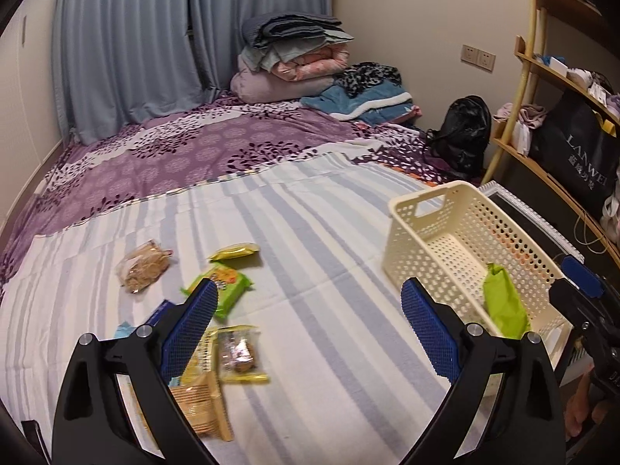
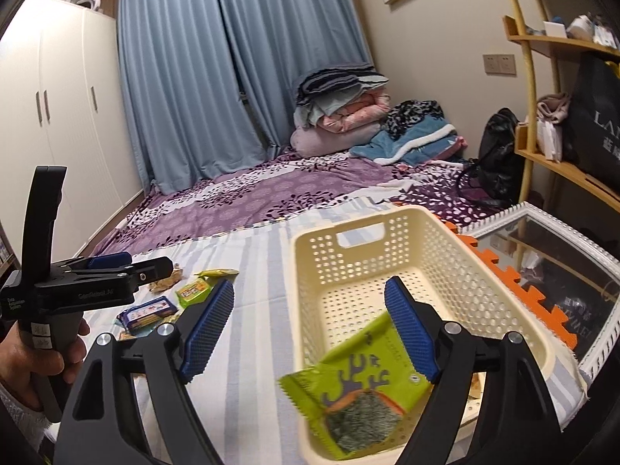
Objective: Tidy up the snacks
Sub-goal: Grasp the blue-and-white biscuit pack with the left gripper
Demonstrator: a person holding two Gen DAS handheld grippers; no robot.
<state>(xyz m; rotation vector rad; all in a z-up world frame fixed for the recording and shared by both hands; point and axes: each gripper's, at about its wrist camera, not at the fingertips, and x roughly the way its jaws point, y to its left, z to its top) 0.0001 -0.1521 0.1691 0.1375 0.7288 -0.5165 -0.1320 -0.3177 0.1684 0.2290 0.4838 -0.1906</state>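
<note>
Right claw [image 2: 310, 325] stood spread over the basket [image 2: 310, 232], centre-right of frame, pinching nothing; the green packet [image 2: 360, 383] lay tilted inside, the only item seen there. Left claw [image 1: 310, 321] was spread and empty above the loose snacks [image 1: 224, 286] on the bed, lower left, probably ready for the next pick.
</note>
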